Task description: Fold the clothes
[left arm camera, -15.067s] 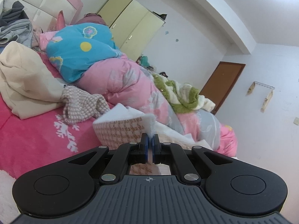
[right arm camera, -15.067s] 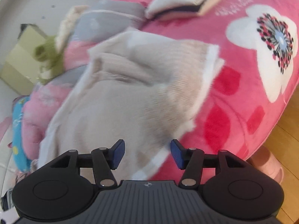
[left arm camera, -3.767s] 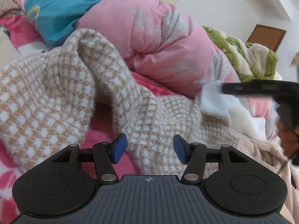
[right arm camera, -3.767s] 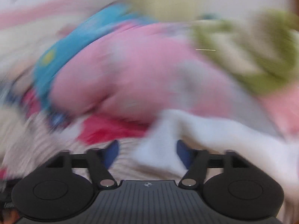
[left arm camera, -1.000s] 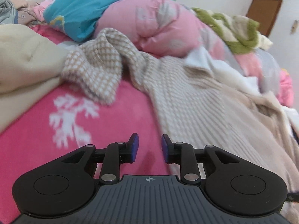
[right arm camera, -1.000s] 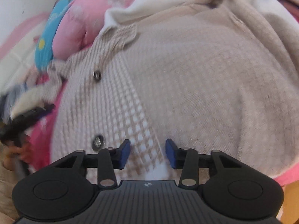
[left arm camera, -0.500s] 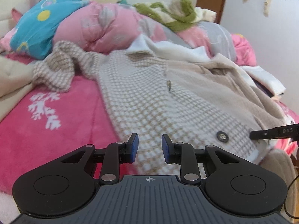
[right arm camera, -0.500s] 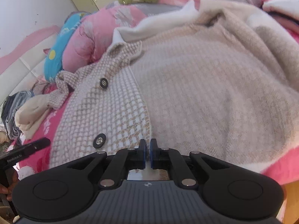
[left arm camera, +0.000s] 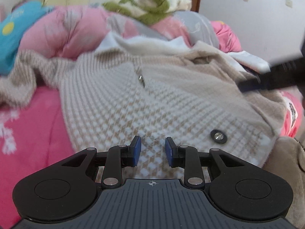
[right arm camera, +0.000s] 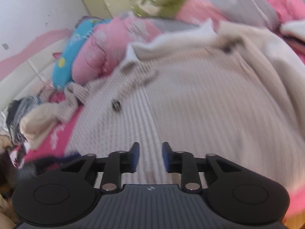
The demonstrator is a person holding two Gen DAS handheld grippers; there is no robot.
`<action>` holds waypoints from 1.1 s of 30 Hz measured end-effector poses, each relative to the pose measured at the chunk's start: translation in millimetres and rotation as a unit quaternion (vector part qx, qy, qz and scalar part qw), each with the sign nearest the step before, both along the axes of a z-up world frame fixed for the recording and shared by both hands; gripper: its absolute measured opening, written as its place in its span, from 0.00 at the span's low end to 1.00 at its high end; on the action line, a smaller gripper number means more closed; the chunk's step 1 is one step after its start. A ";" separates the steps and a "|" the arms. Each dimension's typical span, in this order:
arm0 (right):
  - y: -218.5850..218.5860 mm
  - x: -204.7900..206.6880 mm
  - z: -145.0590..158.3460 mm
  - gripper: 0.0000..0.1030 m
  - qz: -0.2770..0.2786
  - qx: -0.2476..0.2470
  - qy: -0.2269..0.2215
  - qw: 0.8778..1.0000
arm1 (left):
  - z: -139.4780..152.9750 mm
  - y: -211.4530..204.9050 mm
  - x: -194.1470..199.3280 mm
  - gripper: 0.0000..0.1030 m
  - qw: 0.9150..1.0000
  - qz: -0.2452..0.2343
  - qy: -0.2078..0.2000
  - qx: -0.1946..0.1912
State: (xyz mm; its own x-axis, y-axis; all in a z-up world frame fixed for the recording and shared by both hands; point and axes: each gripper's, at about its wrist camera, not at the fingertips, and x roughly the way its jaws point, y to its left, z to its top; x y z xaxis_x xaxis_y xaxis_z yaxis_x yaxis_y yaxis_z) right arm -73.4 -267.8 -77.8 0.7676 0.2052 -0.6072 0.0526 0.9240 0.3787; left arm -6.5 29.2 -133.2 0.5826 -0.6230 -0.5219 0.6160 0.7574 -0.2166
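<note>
around: pink duvet (left arm camera: 76, 32), green blanket (left arm camera: 152, 9) behind | cardigan (left arm camera: 152, 95): woolly houndstooth knit, dark round buttons, spread on pink bed (left arm camera: 38, 124) | left tongs (left arm camera: 152, 150) spread, empty | right tongs (right arm camera: 150, 156) spread, empty

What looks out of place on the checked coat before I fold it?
The checked coat lies spread, but its left sleeve is bunched up against the pink quilt rather than laid flat. Nothing looks damaged.
</note>
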 end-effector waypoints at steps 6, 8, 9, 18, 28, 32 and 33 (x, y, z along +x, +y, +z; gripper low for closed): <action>-2.3 117.3 3.7 0.53 0.015 0.049 0.012 0.999 | -13.6 6.3 11.0 0.27 0.999 -0.022 0.011 -0.041; -9.4 166.0 -6.6 0.53 0.011 0.076 0.027 0.997 | -17.0 10.1 14.5 0.28 0.998 -0.030 0.014 -0.059; -12.2 190.2 -13.6 0.53 0.009 0.085 0.037 0.996 | -18.8 11.9 16.2 0.28 0.997 -0.033 0.016 -0.067; -19.6 308.7 -67.3 0.47 -0.023 0.088 0.078 0.993 | -26.1 22.1 26.1 0.28 0.991 -0.052 0.029 -0.116; 27.1 304.6 -23.5 0.04 -0.022 -0.130 -0.010 0.991 | -27.8 26.1 28.8 0.28 0.989 -0.057 0.036 -0.128; 57.8 324.2 -49.5 0.04 -0.011 -0.274 0.026 0.961 | -27.4 26.7 29.7 0.28 0.989 -0.057 0.037 -0.129; 63.7 329.4 -56.8 0.04 -0.008 -0.303 0.037 0.952 | -27.3 26.8 29.7 0.28 0.989 -0.057 0.037 -0.129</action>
State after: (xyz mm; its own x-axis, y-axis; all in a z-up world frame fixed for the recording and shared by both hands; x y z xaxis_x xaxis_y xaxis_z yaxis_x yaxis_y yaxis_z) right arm 255.9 -204.1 -134.6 0.7188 -0.2108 -0.6625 0.0743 0.9708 -0.2283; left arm 23.3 56.0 -160.5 0.4667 -0.8007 -0.3757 0.6702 0.5973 -0.4405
